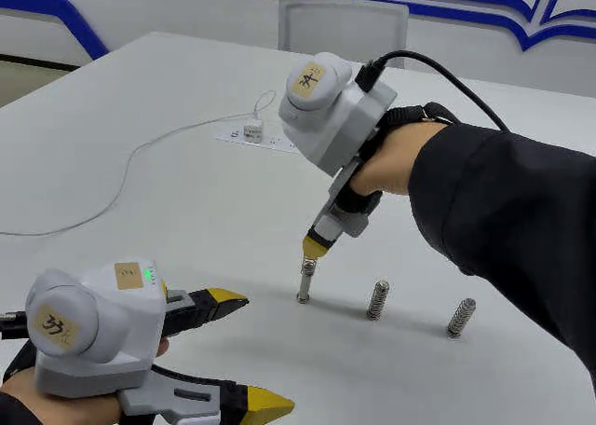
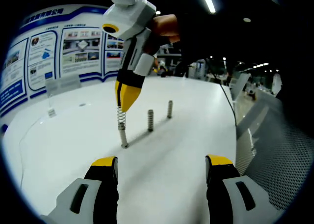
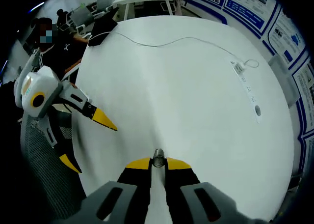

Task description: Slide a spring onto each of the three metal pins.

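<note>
The spring stands just left of centre in the head view, partway down the leftmost pin. Its top coils are pinched in the right hand-held gripper, whose jaws are clamped on it. It looks light and springy, likely to buckle or flick away, so it is best held near the upper coils and in line with the pin. That gripper points steeply down from a raised wrist. The middle pin and right pin already carry springs. At lower left the left hand-held gripper hovers over the desk, jaws apart.
</note>
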Demonstrator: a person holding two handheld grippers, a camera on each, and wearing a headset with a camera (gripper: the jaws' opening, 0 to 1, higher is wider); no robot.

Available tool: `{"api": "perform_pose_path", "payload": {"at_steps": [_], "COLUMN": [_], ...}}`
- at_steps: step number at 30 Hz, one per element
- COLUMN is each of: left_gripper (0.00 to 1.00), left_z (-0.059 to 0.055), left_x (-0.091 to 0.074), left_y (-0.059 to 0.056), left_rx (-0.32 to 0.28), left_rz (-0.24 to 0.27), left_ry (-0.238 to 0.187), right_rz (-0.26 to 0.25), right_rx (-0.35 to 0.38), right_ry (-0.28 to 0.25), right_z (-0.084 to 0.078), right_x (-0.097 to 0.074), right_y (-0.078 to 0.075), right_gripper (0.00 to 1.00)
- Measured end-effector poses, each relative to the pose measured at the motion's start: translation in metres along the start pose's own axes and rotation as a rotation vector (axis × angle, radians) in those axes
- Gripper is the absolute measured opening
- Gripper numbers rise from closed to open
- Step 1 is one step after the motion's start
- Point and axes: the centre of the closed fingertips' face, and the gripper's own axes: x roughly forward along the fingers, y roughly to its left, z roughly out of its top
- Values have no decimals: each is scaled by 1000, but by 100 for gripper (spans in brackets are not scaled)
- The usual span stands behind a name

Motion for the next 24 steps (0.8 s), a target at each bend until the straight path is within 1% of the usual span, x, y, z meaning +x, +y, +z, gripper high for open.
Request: {"api": "perform_pose_path", "payload": {"at_steps": [7,12,24], "left_gripper": [74,74,74], "left_z": [0,0,-2], "left_x": [0,0,1], "left_y": [0,1,0], "left_rx": [-1,-2,-2], "left_rz": [-1,2,-1], "left_ry": [1,0,7], "right_rz": [9,8,9], "right_rx": [2,3,26], "right_ry": [23,39,41], "right_z": [-2,-2,-11], "right_x": [9,20,38], "right_y": [1,-3,-4], "right_gripper": [11,11,11]}}
